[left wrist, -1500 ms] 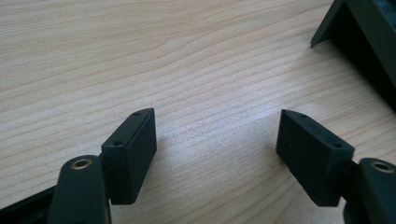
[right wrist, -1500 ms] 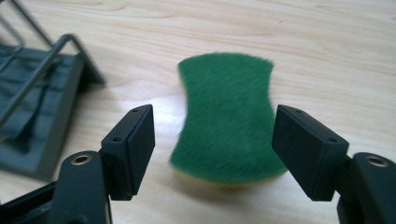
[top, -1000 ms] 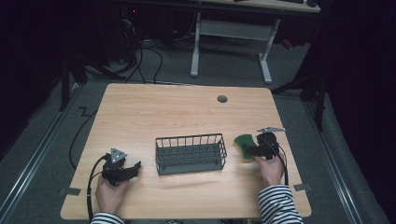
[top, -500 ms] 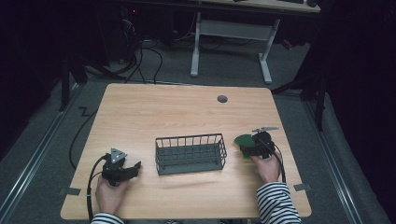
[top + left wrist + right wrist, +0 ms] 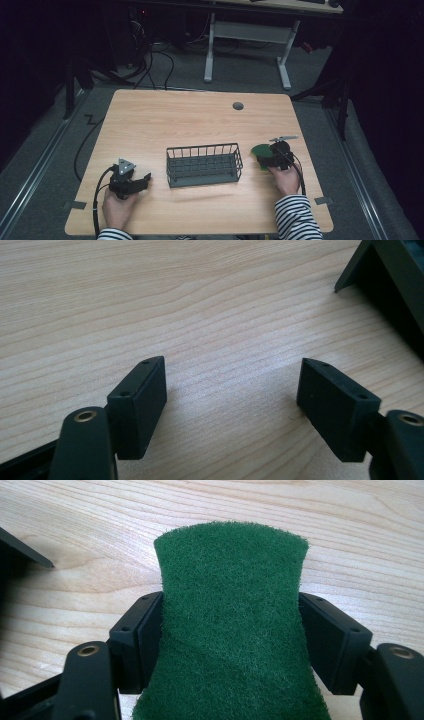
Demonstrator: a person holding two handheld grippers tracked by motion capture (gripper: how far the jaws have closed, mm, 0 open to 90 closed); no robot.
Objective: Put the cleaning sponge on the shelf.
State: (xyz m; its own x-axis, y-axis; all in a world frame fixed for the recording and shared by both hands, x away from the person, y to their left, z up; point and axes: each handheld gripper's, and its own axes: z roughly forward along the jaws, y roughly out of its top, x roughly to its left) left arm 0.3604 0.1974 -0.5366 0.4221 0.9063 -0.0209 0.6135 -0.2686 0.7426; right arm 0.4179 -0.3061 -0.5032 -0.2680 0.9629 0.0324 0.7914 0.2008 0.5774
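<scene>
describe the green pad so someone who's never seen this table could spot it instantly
On the wooden table, find the dark wire basket at the middle. Just beyond its right end, the green scouring pad sits pinched between the right gripper pads. It is the only green, fuzzy thing there.

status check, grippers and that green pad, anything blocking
Right gripper jaws just closing, pads pinching the green scouring pad on both edges. Left gripper open, empty, resting on table. Wire basket sits between the two grippers.
</scene>
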